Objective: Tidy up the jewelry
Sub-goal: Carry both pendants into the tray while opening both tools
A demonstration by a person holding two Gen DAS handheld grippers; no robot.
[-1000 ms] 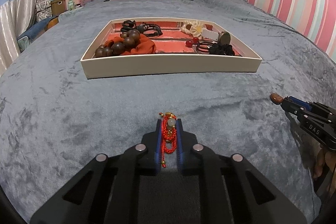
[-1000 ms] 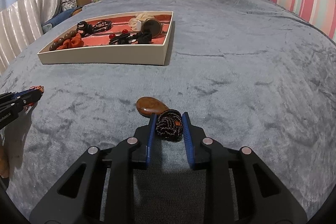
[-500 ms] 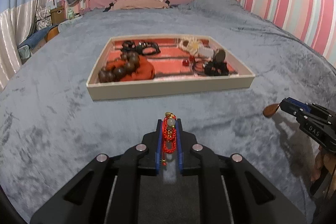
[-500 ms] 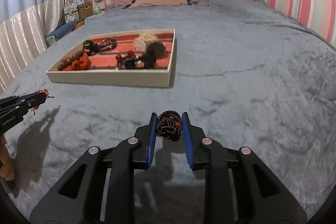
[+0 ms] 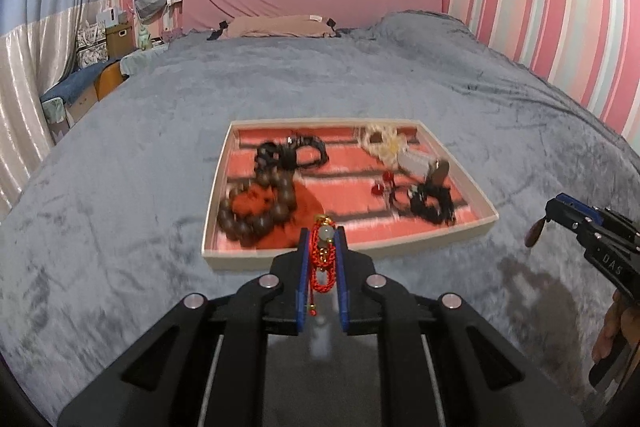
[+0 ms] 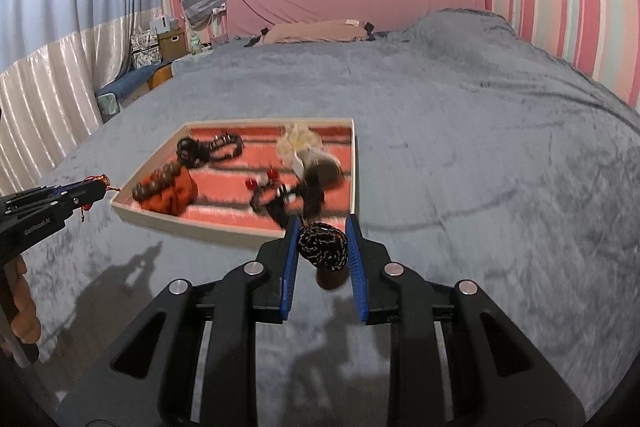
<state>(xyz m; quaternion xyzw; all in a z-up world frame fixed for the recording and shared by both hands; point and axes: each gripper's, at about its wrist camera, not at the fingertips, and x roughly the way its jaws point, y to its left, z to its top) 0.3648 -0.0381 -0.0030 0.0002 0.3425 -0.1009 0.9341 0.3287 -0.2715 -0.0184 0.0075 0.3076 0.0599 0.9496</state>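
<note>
Red beaded string w/ pale bead and gold bits [image 5: 323, 255]: clamped in your left gripper [image 5: 322, 259], jaws squeezed tight on it. A sec ago it sat low over the grey plush bedspread [image 5: 120, 227]; now lifted, w/ the cream shallow tray w/ red lining [image 5: 348, 251] just ahead, so drop-off looks next.
Black speckled cord coil w/ brown wooden pendant [image 6: 323, 245]: pinched in your right gripper [image 6: 322, 247], also raised off the bed.
Tray's near wall: clear it before lowering. Open red lining mid-tray; bedspread bare all round.
</note>
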